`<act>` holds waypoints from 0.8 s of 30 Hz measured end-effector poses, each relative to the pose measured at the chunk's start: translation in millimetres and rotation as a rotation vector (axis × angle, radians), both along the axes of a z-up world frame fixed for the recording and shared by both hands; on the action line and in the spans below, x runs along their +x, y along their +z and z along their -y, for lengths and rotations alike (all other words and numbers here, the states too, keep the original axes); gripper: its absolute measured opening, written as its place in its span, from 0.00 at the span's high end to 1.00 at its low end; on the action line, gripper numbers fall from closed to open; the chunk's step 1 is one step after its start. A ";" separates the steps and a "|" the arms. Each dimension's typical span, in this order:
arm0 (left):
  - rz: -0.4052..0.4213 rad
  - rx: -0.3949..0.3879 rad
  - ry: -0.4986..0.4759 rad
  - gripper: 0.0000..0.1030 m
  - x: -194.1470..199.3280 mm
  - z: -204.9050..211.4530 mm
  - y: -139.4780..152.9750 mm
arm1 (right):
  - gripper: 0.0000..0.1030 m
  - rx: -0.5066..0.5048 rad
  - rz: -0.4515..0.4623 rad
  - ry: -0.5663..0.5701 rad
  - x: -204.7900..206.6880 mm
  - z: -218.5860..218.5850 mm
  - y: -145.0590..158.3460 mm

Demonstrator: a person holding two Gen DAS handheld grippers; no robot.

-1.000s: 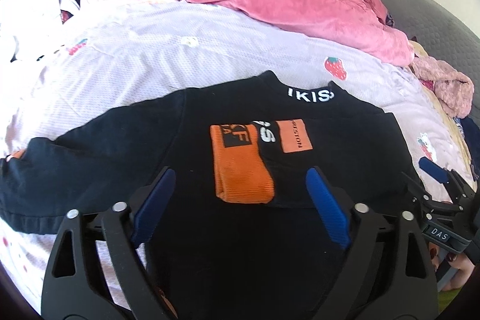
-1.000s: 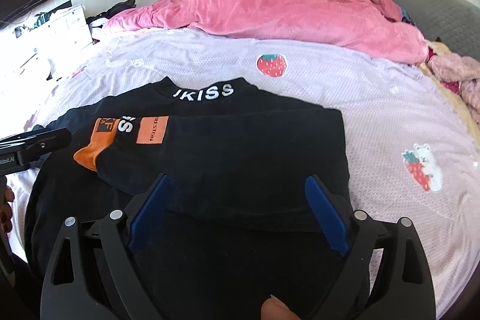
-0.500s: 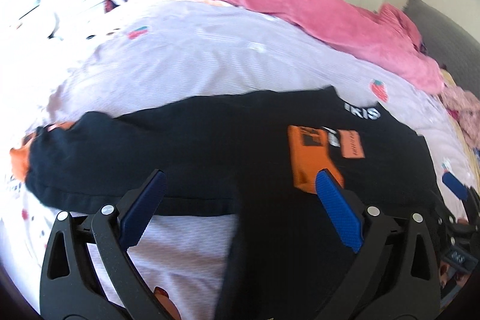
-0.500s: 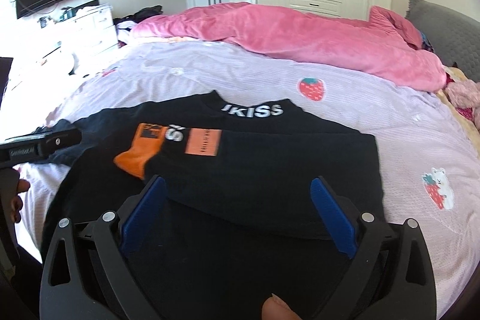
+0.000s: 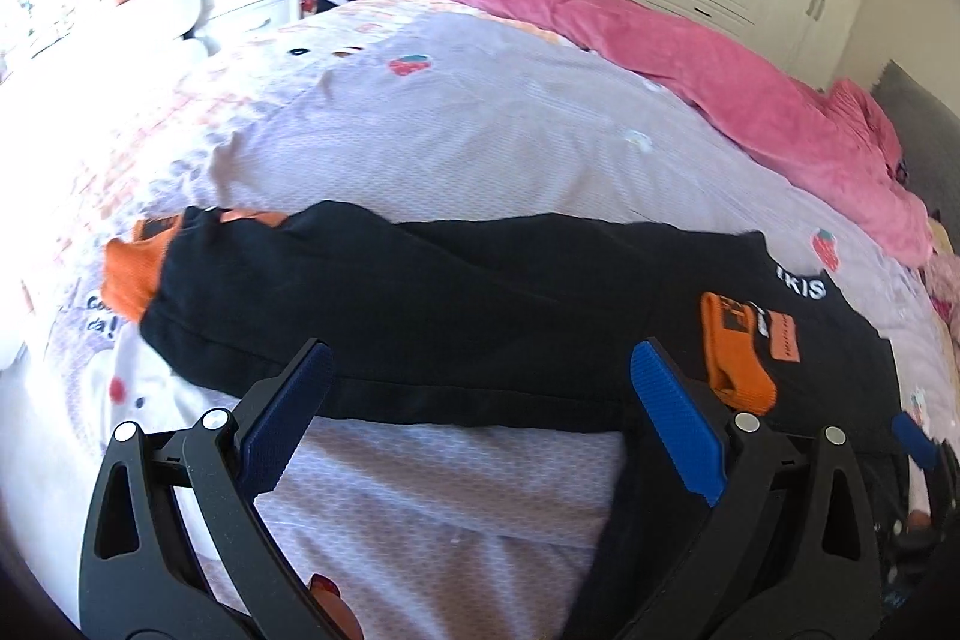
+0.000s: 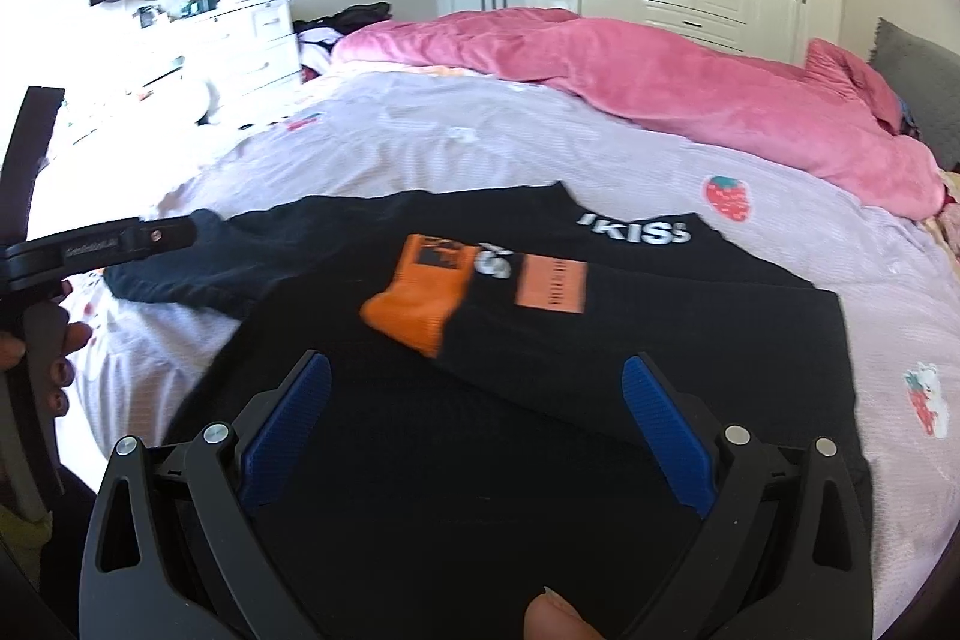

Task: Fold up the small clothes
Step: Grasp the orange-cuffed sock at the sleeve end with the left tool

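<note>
We see a black sweater lying flat on the lilac bedsheet, its unfolded sleeve reaching toward nine o'clock. Our left tongs and right tongs have just been opening and now gape wide, holding nothing.

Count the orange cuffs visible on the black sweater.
2: one orange ribbed cuff on the sleeve folded across the black sweater's chest; the other orange cuff at the outstretched sleeve's end, partly hidden.
</note>
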State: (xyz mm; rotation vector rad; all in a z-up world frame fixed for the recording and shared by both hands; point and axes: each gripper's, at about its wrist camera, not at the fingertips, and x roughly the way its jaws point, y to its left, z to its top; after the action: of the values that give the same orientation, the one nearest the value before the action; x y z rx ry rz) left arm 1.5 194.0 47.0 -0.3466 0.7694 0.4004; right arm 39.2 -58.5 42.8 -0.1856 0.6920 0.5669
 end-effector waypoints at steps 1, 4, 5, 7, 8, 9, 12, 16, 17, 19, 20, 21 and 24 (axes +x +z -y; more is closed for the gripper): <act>0.003 -0.008 0.011 0.09 -2.1 -4.8 0.1 | 0.05 -0.004 0.003 0.007 -1.7 -4.0 -0.5; 0.016 -0.018 0.056 0.09 -7.5 -18.7 1.0 | 0.05 -0.005 -0.006 0.030 -5.1 -17.8 -2.1; 0.023 -0.014 0.078 0.09 -10.1 -23.3 2.1 | 0.05 -0.002 -0.008 0.034 -5.6 -19.7 -2.0; 0.041 -0.012 0.113 0.09 -15.7 -31.0 5.4 | 0.05 0.010 -0.017 0.047 -6.8 -25.5 -1.2; 0.052 -0.016 0.129 0.09 -18.9 -35.2 6.9 | 0.05 0.017 -0.022 0.053 -6.7 -28.8 -0.5; 0.064 -0.022 0.149 0.09 -23.0 -41.0 8.2 | 0.05 0.019 -0.024 0.056 -6.6 -31.0 -0.1; 0.070 -0.026 0.197 0.09 -29.9 -54.1 9.1 | 0.05 0.024 -0.025 0.065 -5.3 -39.3 1.3; 0.074 -0.037 0.254 0.09 -38.8 -71.0 10.0 | 0.05 0.030 -0.049 0.096 -3.8 -52.0 -0.1; 0.074 -0.040 0.270 0.09 -41.5 -75.3 10.1 | 0.05 0.026 -0.052 0.107 -4.5 -55.9 -1.1; 0.075 -0.051 0.303 0.09 -46.6 -85.7 8.8 | 0.05 0.013 -0.051 0.126 -7.8 -63.1 -3.6; 0.072 -0.061 0.321 0.09 -49.6 -91.4 7.5 | 0.05 0.005 -0.049 0.134 -9.7 -66.4 -5.0; 0.072 -0.071 0.335 0.09 -52.9 -95.9 6.2 | 0.05 -0.001 -0.047 0.144 -12.2 -69.8 -6.4; 0.068 -0.110 0.383 0.09 -60.2 -111.4 0.1 | 0.05 -0.005 -0.051 0.169 -16.6 -76.9 -8.8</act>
State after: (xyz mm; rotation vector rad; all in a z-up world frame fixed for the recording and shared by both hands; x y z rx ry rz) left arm -58.7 305.4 47.1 -0.6111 0.6594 0.7034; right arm 22.6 18.3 34.0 -0.2366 0.7314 0.7335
